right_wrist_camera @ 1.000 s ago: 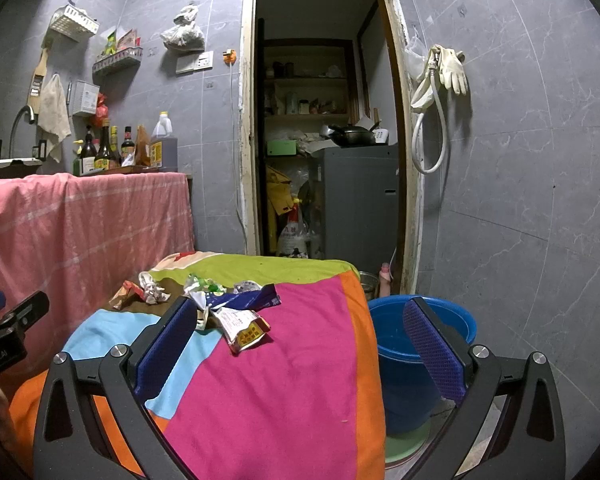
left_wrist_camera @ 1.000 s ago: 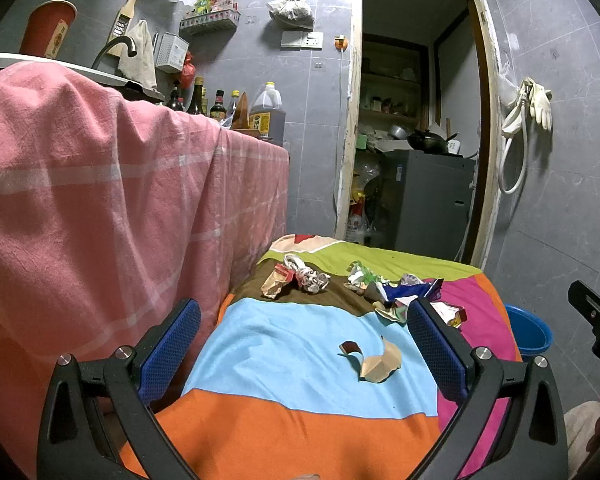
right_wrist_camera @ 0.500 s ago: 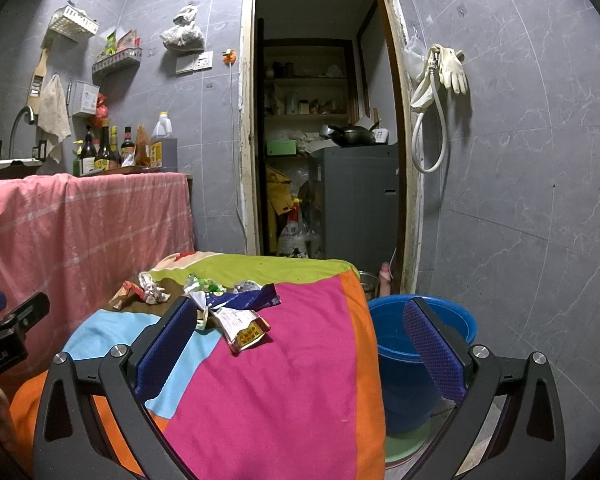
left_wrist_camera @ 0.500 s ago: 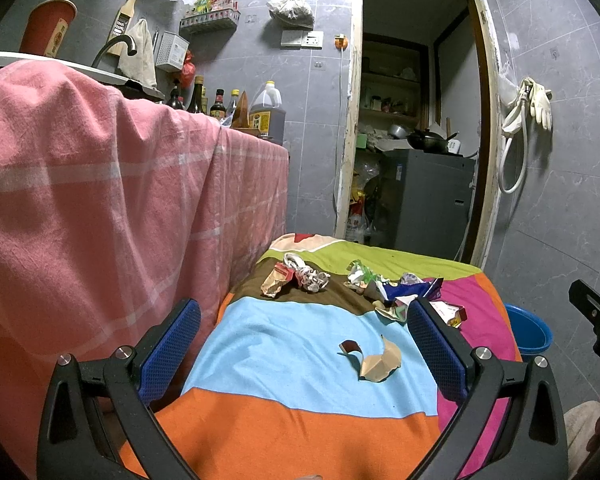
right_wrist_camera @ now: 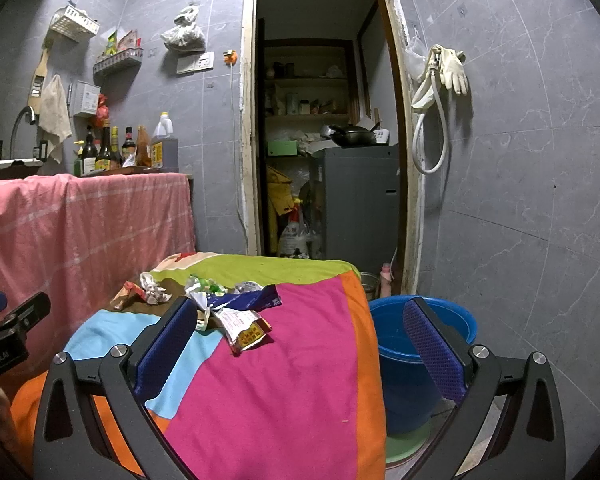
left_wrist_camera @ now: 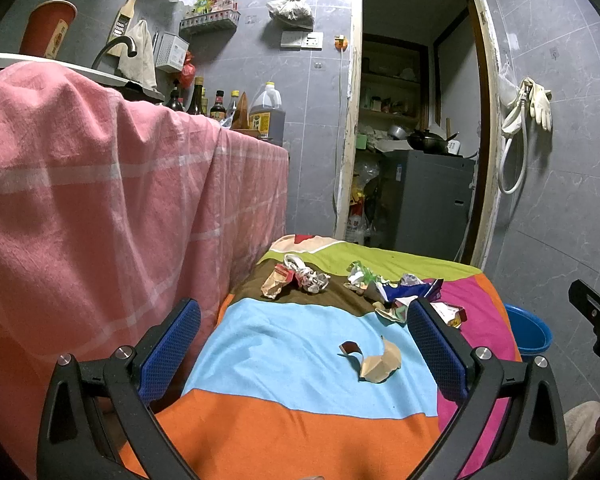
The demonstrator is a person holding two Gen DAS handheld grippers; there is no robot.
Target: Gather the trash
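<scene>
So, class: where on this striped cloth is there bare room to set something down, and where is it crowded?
Free: the orange stripe nearest the tongs, the magenta patch beside the blue bucket, and the blue stripe left of the tan paper scrap. Crowded: the wrapper pile on the brown band.

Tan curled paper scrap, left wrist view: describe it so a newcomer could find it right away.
Start at the table's striped cloth and find its light blue band. The tan curled paper scrap lies alone on that band, nearest the camera. The other wrappers sit bunched farther back on the brown and pink bands, such as the crumpled wrapper pile; this piece is plain tan with one dark curled end.
</scene>
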